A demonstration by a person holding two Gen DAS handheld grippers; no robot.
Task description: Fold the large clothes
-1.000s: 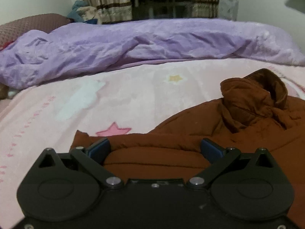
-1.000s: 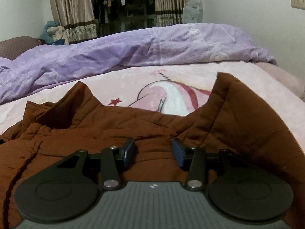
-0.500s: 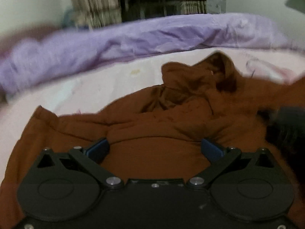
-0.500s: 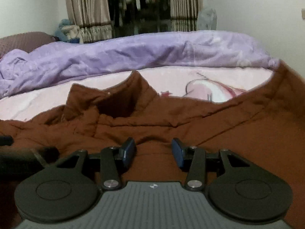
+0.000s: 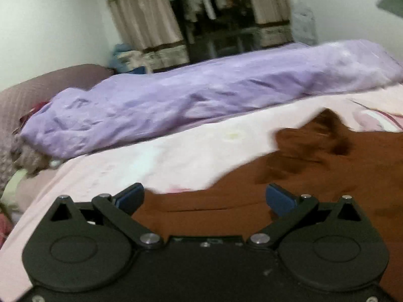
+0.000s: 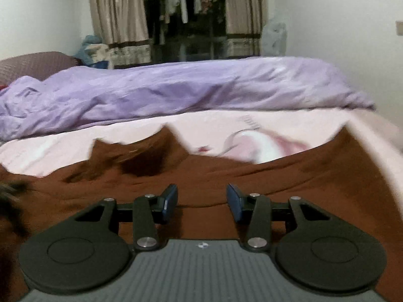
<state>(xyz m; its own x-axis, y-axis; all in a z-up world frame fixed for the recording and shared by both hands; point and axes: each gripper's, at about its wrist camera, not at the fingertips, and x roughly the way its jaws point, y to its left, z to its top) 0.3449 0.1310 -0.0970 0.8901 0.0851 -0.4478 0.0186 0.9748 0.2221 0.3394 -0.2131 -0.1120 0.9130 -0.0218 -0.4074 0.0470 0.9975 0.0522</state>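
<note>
Garment: brown jacket [image 6: 252, 176] is spread on the pink bed [image 6: 63, 146], flat for folding.
Left tongs [image 5: 205, 197]: held wide apart, nothing pinched.
Right tongs [image 6: 201, 201]: closing slightly, jacket fabric between them, no pinch seen.

The rumpled brown padded jacket [image 6: 226, 176] spreads on the pink printed bedsheet [image 6: 63, 146], collar at eleven o'clock. Behind, at twelve, the long lilac quilt [image 6: 176, 88] lies across. Beyond it, beige curtains [image 6: 118, 12] flank the window.
</note>
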